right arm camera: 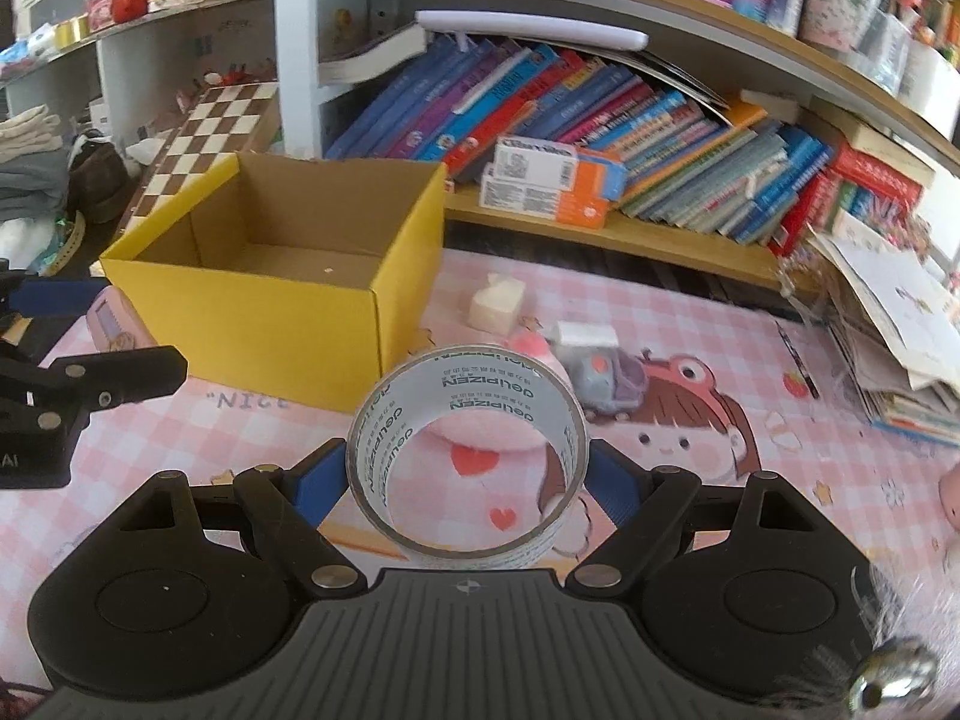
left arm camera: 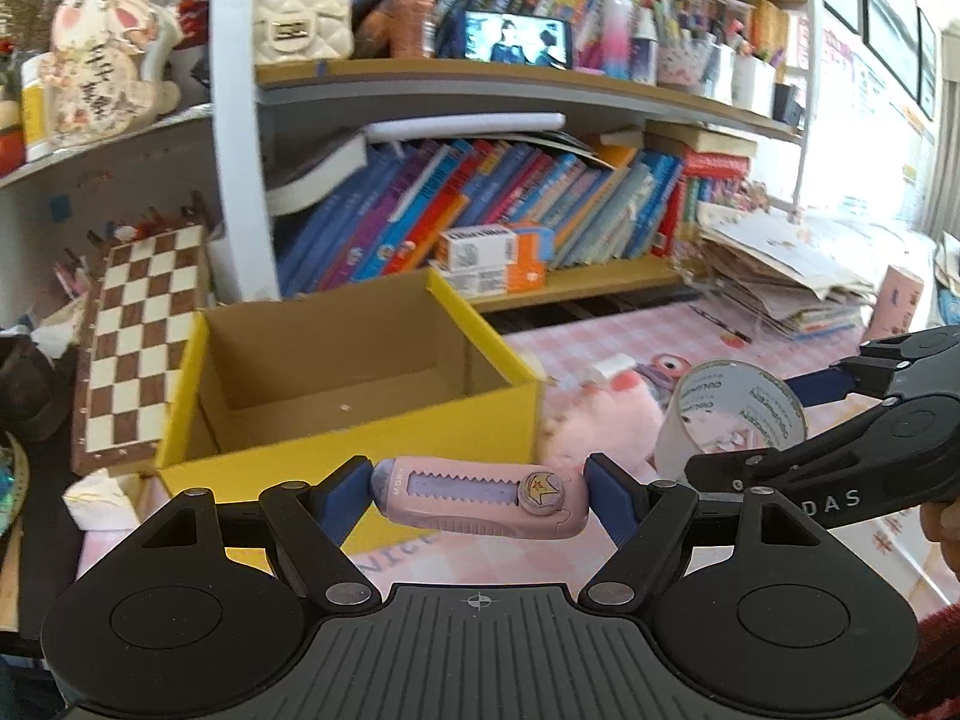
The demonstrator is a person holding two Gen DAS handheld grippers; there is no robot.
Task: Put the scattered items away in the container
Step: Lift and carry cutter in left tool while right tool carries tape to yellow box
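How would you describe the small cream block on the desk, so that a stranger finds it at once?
Start from the open yellow cardboard box on the pink checked desk mat. Just past its right corner, toward the bookshelf, sits the cream block. It is plain and pale, unlike the grey plush toy nearby.

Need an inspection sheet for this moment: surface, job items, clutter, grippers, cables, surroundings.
Surface: pink checked cartoon mat, mostly bare in front of the box.
Job's things: yellow cardboard box open, looks empty; pink utility knife and tape roll both lifted; white eraser block, pink plush and small grey toy lie on the mat.
Clutter: chessboard leaning behind the box; slumped paper pile at the right.
Grippers: left gripper shut on the knife lengthwise; right gripper shut on the tape roll.
Cables: nothing seen.
Surroundings: bookshelves packed with books behind the mat.
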